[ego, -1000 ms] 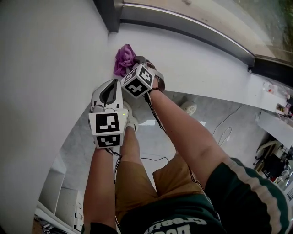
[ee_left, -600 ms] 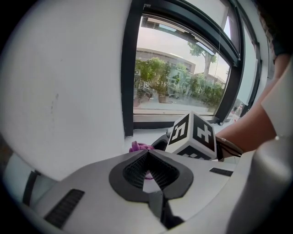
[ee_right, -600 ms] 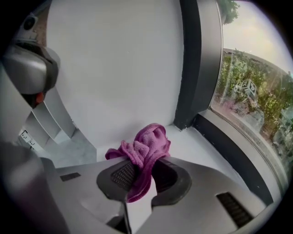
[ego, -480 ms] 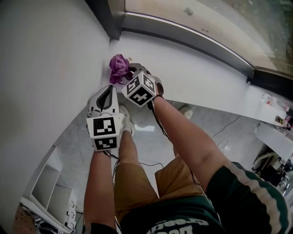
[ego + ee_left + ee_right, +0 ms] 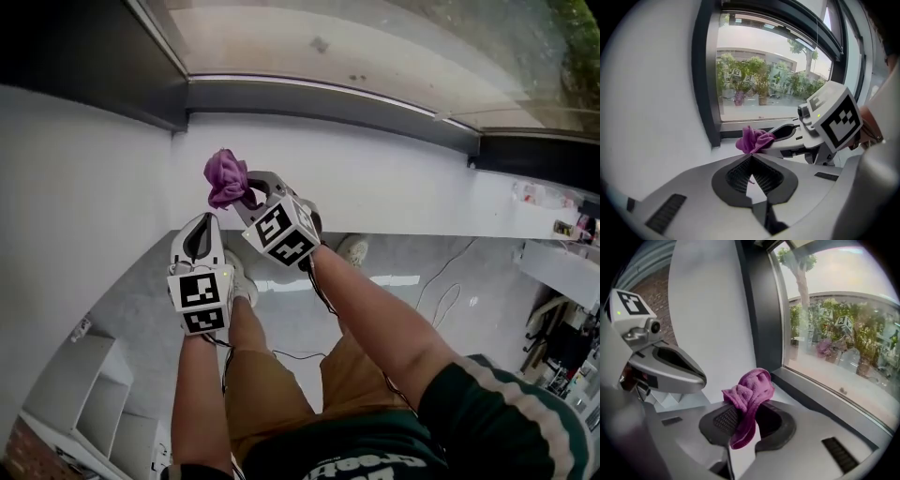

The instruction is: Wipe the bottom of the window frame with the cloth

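My right gripper (image 5: 240, 190) is shut on a bunched purple cloth (image 5: 225, 177), held over the white sill (image 5: 394, 187) near its left end. In the right gripper view the cloth (image 5: 749, 394) bulges out of the jaws and a tail of it hangs down between them. The grey bottom rail of the window frame (image 5: 328, 98) runs just beyond the cloth, with a gap between them. My left gripper (image 5: 196, 231) sits to the left and a little nearer me, jaws shut with nothing in them; its view shows the cloth (image 5: 752, 139) ahead.
A dark vertical frame post (image 5: 84, 56) and white wall (image 5: 75, 178) close off the left side. The sill stretches away to the right. Below are the grey floor (image 5: 431, 272), a cable, my shoes, and white shelving (image 5: 84, 394) at lower left.
Both grippers have moved up and slightly left in view as the head tilted up; more of the window and its bottom rail now shows. The cloth stays gripped in the right gripper.
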Motion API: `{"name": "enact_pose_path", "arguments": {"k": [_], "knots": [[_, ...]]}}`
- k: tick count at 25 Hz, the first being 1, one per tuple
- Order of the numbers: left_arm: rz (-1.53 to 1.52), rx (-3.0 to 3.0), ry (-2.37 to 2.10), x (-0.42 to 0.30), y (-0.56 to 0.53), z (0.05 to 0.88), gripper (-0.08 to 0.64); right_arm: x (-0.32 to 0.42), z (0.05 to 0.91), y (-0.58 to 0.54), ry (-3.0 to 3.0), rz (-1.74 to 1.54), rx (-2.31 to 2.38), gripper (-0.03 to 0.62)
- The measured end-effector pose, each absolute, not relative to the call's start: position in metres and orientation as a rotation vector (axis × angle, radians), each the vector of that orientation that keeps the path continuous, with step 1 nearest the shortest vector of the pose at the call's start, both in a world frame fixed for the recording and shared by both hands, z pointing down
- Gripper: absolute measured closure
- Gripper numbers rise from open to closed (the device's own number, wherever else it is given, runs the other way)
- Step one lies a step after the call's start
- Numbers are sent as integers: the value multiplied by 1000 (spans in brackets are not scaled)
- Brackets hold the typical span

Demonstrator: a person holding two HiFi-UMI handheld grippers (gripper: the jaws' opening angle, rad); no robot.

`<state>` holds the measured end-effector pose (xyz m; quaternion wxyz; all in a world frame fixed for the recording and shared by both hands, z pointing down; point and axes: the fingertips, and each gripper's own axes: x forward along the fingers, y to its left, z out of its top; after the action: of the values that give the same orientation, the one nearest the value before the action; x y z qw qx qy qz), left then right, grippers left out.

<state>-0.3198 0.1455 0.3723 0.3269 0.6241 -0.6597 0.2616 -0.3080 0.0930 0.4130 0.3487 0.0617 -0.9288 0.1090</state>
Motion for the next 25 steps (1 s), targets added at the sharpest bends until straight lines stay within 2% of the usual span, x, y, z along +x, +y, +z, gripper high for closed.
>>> {"name": "enact_pose_path", "arguments": {"k": [10, 15, 25], "knots": [[656, 1815, -1707, -223, 76, 336, 551, -196, 349, 51, -2488, 410, 308, 506], [632, 1918, -1675, -165, 53, 262, 551, -125, 267, 55, -2515, 410, 363, 506], [571, 2144, -1681, -90, 9, 110, 551, -40, 120, 10, -2643, 419, 678, 505]]}}
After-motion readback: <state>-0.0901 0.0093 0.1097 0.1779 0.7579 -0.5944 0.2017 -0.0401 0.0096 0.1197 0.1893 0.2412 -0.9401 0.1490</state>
